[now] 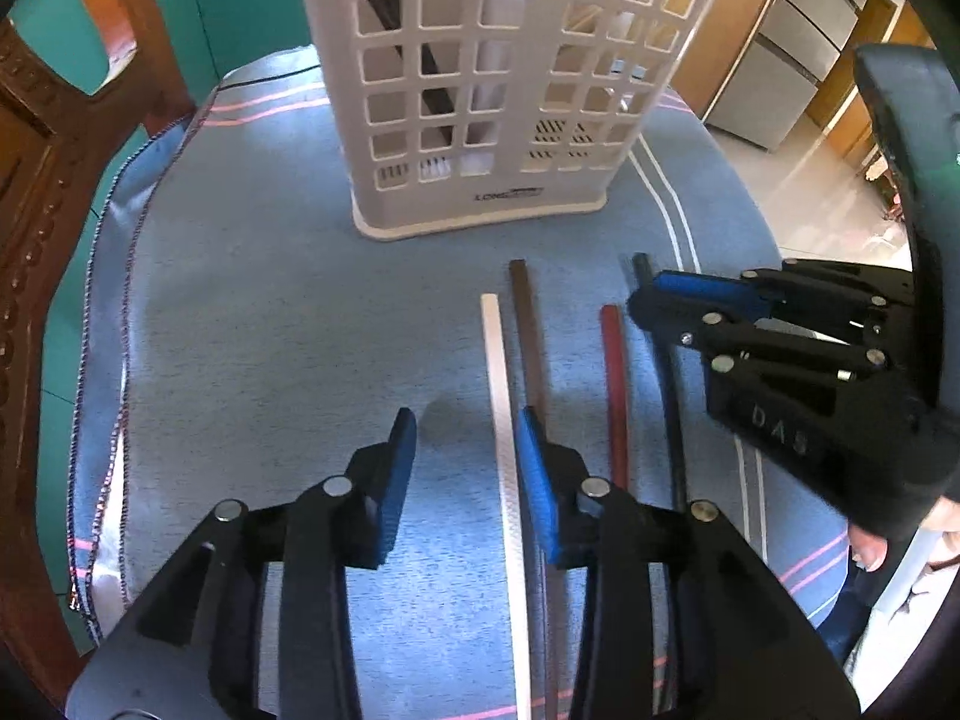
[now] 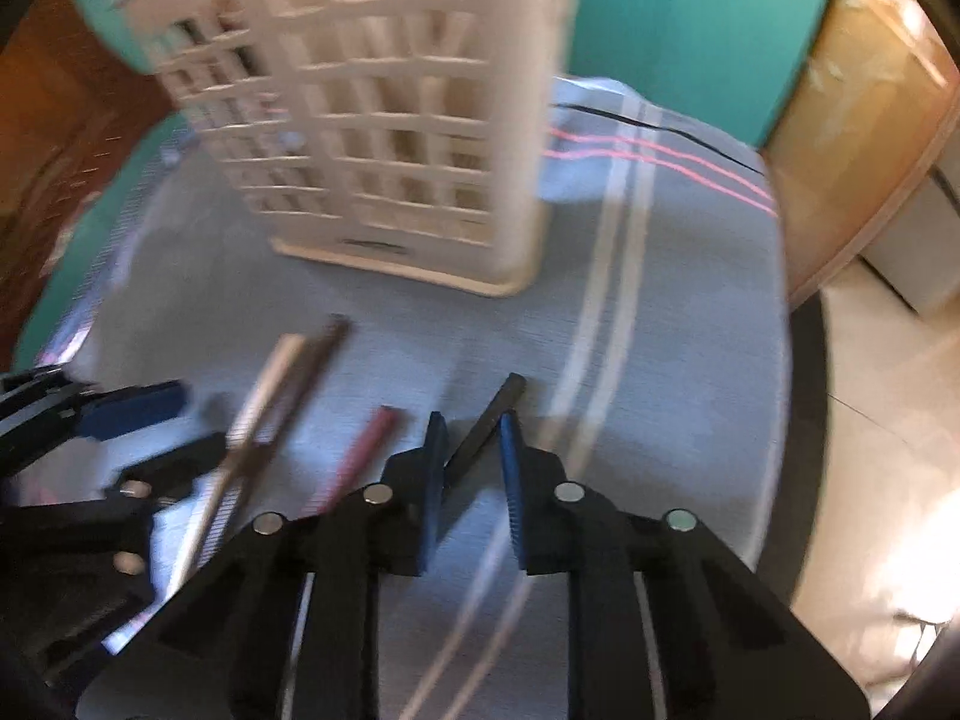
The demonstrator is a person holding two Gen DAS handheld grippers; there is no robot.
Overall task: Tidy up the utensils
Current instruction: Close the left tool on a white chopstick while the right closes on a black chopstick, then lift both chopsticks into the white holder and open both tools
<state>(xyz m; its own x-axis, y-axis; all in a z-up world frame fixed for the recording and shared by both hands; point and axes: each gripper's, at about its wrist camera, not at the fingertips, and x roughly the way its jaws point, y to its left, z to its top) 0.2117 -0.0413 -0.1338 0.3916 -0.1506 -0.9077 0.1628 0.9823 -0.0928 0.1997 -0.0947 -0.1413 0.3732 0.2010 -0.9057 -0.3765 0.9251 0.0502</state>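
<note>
Blue cloth (image 1: 240,300) bare left of white chopstick (image 1: 501,420).

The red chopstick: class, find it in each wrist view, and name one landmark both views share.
Left wrist: red chopstick lies right of centre, between brown and black sticks.
Right wrist: red chopstick sits lower centre-left, blurred, just left of the gripper's fingers.
Shared landmark: white lattice basket standing on the cloth.

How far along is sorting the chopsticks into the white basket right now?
Done: the white basket already holds a dark and a white stick. In hand: the right gripper has its fingers around the black chopstick. Left: the white chopstick, brown chopstick and red chopstick lie on the cloth; the left gripper is open.
</note>
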